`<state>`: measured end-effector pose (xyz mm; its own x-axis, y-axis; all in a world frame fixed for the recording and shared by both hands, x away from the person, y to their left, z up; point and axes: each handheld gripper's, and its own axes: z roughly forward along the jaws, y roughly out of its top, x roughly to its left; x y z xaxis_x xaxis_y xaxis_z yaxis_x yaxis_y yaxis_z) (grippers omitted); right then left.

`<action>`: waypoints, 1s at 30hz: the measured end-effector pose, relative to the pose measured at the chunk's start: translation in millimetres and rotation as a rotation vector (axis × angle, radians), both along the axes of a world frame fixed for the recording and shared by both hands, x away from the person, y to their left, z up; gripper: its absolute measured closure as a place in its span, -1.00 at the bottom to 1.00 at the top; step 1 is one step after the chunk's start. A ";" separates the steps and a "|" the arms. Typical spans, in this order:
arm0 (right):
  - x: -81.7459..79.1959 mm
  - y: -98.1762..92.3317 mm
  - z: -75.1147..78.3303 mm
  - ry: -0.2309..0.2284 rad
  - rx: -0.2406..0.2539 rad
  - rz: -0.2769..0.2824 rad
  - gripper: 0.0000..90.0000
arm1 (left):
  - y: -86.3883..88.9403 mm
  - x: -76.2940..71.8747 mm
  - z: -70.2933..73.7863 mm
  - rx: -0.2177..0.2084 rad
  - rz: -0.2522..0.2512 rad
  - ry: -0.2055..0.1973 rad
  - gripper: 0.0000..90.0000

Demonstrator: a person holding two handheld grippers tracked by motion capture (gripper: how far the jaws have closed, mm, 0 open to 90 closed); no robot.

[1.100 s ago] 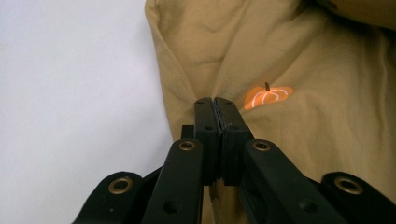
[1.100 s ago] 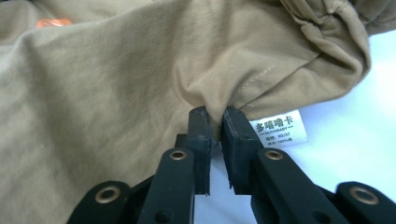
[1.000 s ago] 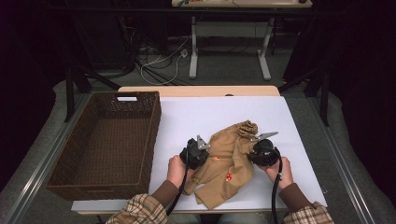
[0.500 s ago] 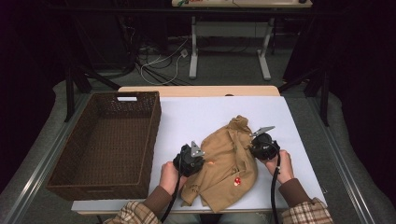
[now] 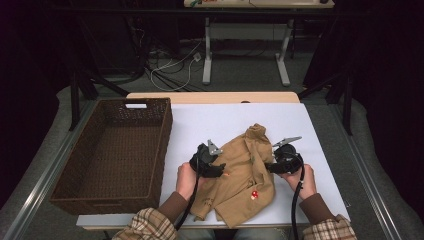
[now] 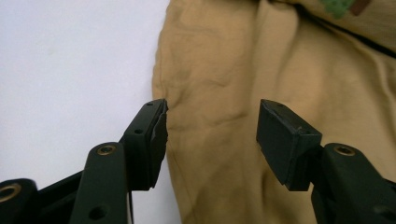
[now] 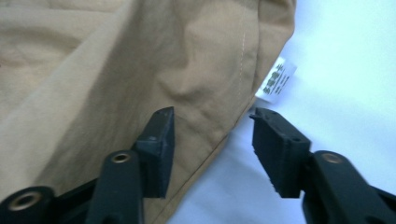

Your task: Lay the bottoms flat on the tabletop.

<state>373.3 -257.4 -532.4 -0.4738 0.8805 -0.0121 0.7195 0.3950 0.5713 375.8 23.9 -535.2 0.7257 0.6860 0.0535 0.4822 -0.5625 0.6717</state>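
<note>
Both the left gripper [image 5: 216, 161] and right gripper [image 5: 278, 161] had just spread, releasing the tan garment [image 5: 245, 175] at lower centre; soft, light cloth, best pinched at its edges.

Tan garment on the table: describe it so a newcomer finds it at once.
Start at the white table top and skip the empty brown wicker basket on its left. The tan garment lies crumpled on the near half, between the left gripper and right gripper. It is the table's only cloth, with a small red patch near its hem.
</note>
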 end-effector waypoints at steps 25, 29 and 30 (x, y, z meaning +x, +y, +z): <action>-1.2 2.8 -10.8 0.018 0.062 0.019 0.90 | 2.7 10.5 -19.7 -0.022 -0.001 0.007 0.97; -3.8 1.7 -7.4 0.002 0.048 0.017 0.92 | 5.5 5.3 -19.4 -0.025 0.011 -0.018 0.99; -4.4 0.7 -6.4 -0.002 0.043 0.017 0.92 | 6.1 4.4 -19.2 -0.026 0.013 -0.022 0.99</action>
<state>368.9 -256.7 -538.7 -0.4891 0.8719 0.0248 0.7113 0.3823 0.5898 380.3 30.0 -554.4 0.7156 0.6967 0.0512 0.4744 -0.5385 0.6964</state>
